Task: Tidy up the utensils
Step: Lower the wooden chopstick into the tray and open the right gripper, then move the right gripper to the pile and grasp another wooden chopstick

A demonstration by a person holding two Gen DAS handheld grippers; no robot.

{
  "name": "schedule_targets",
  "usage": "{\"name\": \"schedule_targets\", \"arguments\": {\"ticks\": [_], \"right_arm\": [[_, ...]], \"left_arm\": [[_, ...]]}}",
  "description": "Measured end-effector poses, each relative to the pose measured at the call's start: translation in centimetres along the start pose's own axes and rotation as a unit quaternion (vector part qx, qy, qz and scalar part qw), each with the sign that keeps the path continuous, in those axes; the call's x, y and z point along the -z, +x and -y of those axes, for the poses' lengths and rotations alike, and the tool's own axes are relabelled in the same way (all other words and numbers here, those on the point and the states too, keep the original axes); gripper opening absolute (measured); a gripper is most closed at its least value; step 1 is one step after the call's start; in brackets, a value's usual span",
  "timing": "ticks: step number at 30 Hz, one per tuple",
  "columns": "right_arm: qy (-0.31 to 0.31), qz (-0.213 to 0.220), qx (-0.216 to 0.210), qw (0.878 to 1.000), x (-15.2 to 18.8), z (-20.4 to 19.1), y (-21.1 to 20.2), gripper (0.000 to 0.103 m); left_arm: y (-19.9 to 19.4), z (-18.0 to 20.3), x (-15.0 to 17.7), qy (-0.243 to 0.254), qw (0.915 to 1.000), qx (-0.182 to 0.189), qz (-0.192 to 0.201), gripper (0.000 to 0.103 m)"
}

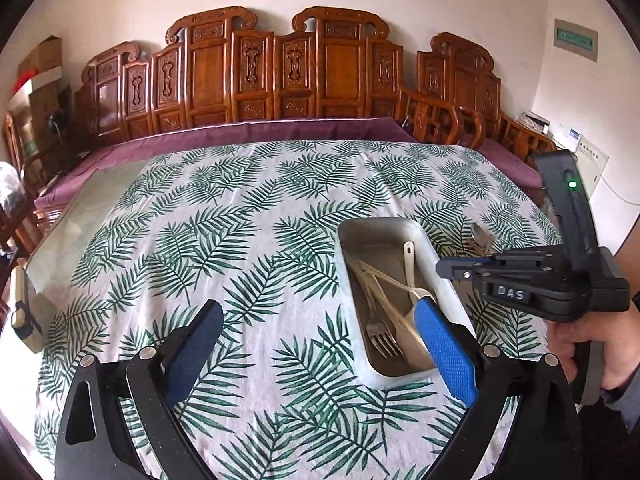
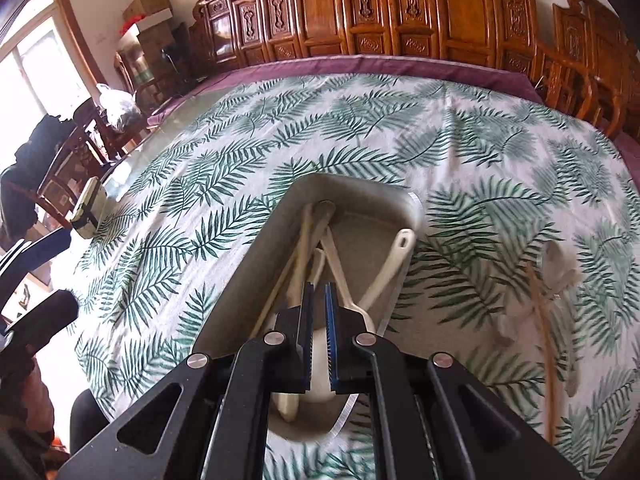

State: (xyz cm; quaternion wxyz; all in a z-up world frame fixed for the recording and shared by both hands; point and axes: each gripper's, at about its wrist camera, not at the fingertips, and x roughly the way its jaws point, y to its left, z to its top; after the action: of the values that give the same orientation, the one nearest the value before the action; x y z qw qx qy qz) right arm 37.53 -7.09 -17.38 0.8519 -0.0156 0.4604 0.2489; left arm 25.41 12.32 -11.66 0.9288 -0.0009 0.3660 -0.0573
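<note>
The left tool [image 1: 320,344] stands spread wide with nothing between its blue pads, low over the leaf-print cloth on the surface [image 1: 240,216]. Its right finger [image 1: 444,352] overlaps the near right edge of the tray in the left wrist view.

Just right of centre lies the white rectangular tray [image 1: 348,236], its long axis running away from the cameras and leaning slightly left at the far end. Inside it a metal fork [image 1: 380,340] points its tines toward the near end, pale chopsticks [image 1: 384,280] lie crossed along the tray's length, and a white spoon [image 1: 409,256] has its handle tip leaning on the far right wall.

The right tool [image 2: 319,312] hangs over the tray's near end, its jaws closed almost together with nothing visibly gripped; a hand [image 1: 600,344] holds its grip.

Farther right, outside the tray, on the cloth, a metal spoon [image 2: 558,260] lies with its bowl toward the far side, and a wooden stick-like utensil [image 2: 544,344] runs lengthwise toward the near edge. More pale pieces beside them are too blurred to name.
</note>
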Motion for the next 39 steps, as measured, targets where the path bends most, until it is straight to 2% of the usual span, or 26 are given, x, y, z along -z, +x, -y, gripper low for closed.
{"name": "schedule_targets", "arguments": {"ticks": [9, 11, 12, 13, 21, 27, 39], "right_arm": [[-0.008, 0.011, 0.032, 0.999, 3.8, 4.6, -5.4, 0.007], [-0.006, 0.012, 0.04, 0.999, 4.7, 5.6, -6.2, 0.01], [-0.003, 0.013, 0.047, 0.999, 5.2, 6.4, -6.7, 0.015], [-0.001, 0.013, 0.051, 0.999, 5.6, 6.9, -6.9, 0.017], [0.021, -0.002, 0.068, 0.997, 8.1, 10.9, -8.3, 0.017], [0.013, -0.021, 0.071, 0.997, 8.5, 12.6, -7.7, 0.017], [0.012, -0.06, 0.072, 0.995, 7.6, 16.8, -3.3, 0.017]], "left_arm": [[0.6, 4.2, 0.7, 0.036, 0.9989, 0.027, -0.015, 0.093], [0.8, 5.4, 0.8, 0.045, 0.9982, 0.036, -0.018, 0.093], [0.9, 6.0, 0.8, 0.047, 0.9979, 0.04, -0.019, 0.093], [1.0, 6.4, 0.8, 0.049, 0.9977, 0.043, -0.019, 0.093], [1.7, 10.2, 0.4, 0.063, 0.9951, 0.07, -0.03, 0.093], [2.6, 12.2, -0.6, 0.064, 0.9937, 0.085, -0.036, 0.093], [4.5, 14.4, -2.2, 0.066, 0.9916, 0.096, -0.055, 0.093]]}}
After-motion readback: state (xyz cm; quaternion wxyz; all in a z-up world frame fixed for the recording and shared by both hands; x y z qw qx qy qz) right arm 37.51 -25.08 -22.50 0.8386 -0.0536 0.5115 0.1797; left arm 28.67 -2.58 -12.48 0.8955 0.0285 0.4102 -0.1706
